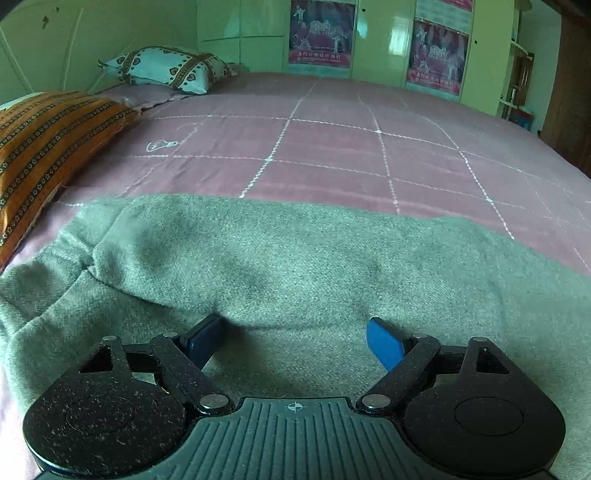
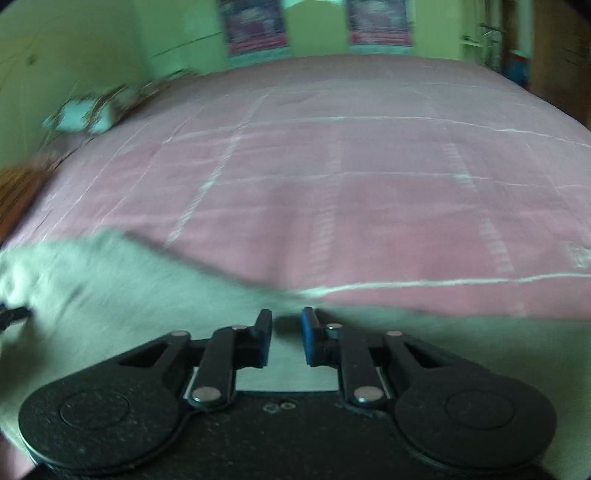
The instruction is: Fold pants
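The left wrist view was sharp; the right wrist view was smeared by motion blur, so only the left showed detail. In it the pants [image 1: 258, 266] lay spread on the bed [image 1: 369, 155], a grey-green fleecy knit with a soft nap, running as a broad band across the frame from left to right. At the left end the cloth bunched into rounded folds with a crease between them; which end was the waist could not be told. The left gripper [image 1: 295, 339] hung over the pants with its blue pads wide apart and nothing pinched between them.

Only the left view gave the orange striped pillow [image 1: 48, 147] at the left edge, the pale pillow [image 1: 166, 68] with brown patterned bands behind it, and the two posters [image 1: 321, 31] on the glossy green wall. The bed cover was pink, woven, with a white stitched grid.

In the right view the pants [image 2: 110, 280] showed as a pale blurred mass at lower left and along the bottom, their far edge slanting down towards the right gripper [image 2: 286, 338]. Its pads stood close together, a narrow gap left between them, with pale cloth seen through the gap. I cannot tell whether it pinched any fabric. The pale pillow [image 2: 81, 114] appeared there only as a smear.
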Tool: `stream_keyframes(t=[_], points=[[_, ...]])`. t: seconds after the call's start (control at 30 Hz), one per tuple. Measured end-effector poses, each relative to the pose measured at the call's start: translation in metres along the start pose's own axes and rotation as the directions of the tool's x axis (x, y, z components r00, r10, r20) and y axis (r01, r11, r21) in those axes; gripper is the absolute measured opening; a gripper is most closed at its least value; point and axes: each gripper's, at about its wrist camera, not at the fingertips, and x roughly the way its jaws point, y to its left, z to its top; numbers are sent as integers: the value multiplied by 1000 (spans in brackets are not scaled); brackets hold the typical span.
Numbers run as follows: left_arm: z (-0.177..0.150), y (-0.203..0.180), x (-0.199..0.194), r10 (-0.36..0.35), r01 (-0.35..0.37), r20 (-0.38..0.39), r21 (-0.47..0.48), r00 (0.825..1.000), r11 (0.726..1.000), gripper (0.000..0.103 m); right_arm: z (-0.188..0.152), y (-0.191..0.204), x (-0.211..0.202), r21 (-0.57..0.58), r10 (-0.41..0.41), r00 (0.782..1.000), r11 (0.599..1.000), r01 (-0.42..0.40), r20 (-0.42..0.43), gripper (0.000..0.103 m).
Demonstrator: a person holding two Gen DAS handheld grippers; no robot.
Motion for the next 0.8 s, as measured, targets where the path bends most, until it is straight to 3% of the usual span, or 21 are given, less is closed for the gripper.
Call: stream_keyframes(t=[0.03, 0.1, 0.2, 0.27, 0.33, 0.37, 0.43, 0.5, 0.6, 0.67, 0.8], points=[[1, 2, -4, 0, 0, 0, -10, 1000, 1000, 85, 0, -23, -10, 47, -38, 999, 998, 37, 29, 16], [-1, 3, -18, -16, 17, 35, -27, 999, 999, 85, -4, -61, -36, 152, -37, 994, 988, 21, 100, 23], [-13, -2, -19, -6, 6, 16, -4, 1000, 1000, 85, -18, -88, -52, 146, -69, 993, 988, 55, 94, 23], [-18, -3, -13, 19, -19, 9, 20, 1000, 1000, 85, -30, -107, -38, 117, -128, 992, 985, 125, 17, 17], [-16, 0, -16, 35, -35, -3, -4, 999, 999, 85, -35, -140, -40, 245, -117, 993, 963, 110, 15, 1], [-14, -2, -23, 35, -35, -3, -6, 999, 999, 85, -34, -149, -49, 290, -139, 990, 949, 127, 20, 0], [-15, -10, -42, -22, 21, 50, 25, 998, 999, 85, -36, -158, -77, 329, -158, 983, 937, 119, 94, 21], [-20, -19, -56, -26, 24, 71, 39, 997, 999, 85, -48, -169, -104, 357, -119, 981, 932, 58, 150, 21], [-33, -19, -70, -26, 29, 86, -40, 996, 999, 85, -75, -187, -137, 399, -157, 972, 914, 76, 174, 22], [-45, -18, -79, -14, 23, 95, -90, 995, 996, 85, -98, -208, -157, 492, -176, 969, 868, 70, 173, 24], [-67, -18, -89, -16, 28, 90, -126, 996, 992, 85, -144, -248, -178, 679, -132, 975, 734, -25, 179, 26]])
